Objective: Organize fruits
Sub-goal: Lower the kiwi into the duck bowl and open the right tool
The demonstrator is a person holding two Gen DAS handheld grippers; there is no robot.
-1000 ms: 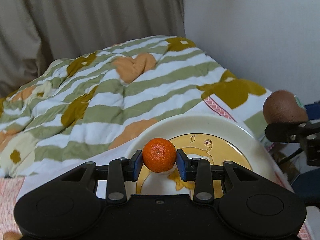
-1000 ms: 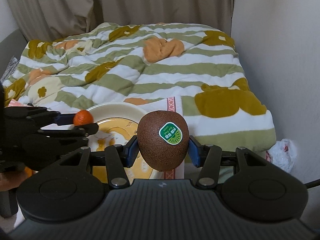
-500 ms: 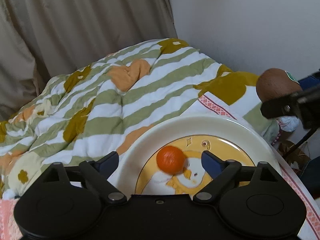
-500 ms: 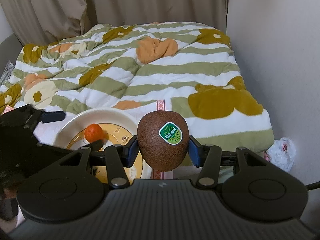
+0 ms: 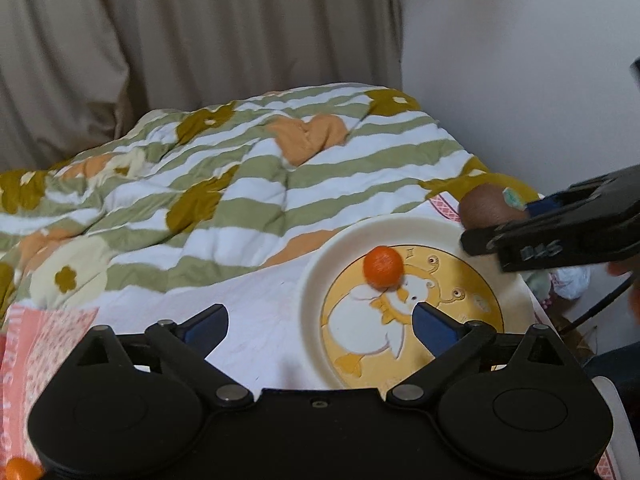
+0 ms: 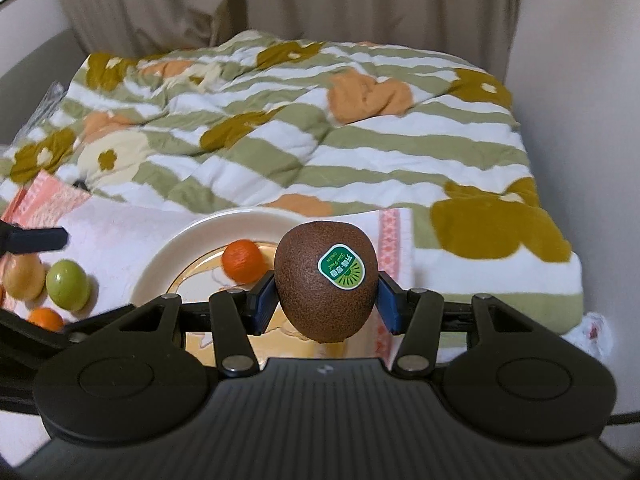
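Orange mandarin [image 5: 383, 267] rests on the penguin plate [image 5: 316, 280] at one o'clock from our left gripper [image 5: 320, 326], whose jaws have just been opening and stand wide with nothing between. From the right wrist, our right gripper [image 6: 326, 296] clamps the kiwi [image 6: 326, 282] above the plate's right rim; what looks like a lime [image 6: 67, 285] waits at nine o'clock. Released here, the kiwi could roll off the rim.

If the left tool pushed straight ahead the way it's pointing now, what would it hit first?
Probably the white cloth just left of the plate; the open left tool points down at it, nothing between the fingers. Depth is uncertain.
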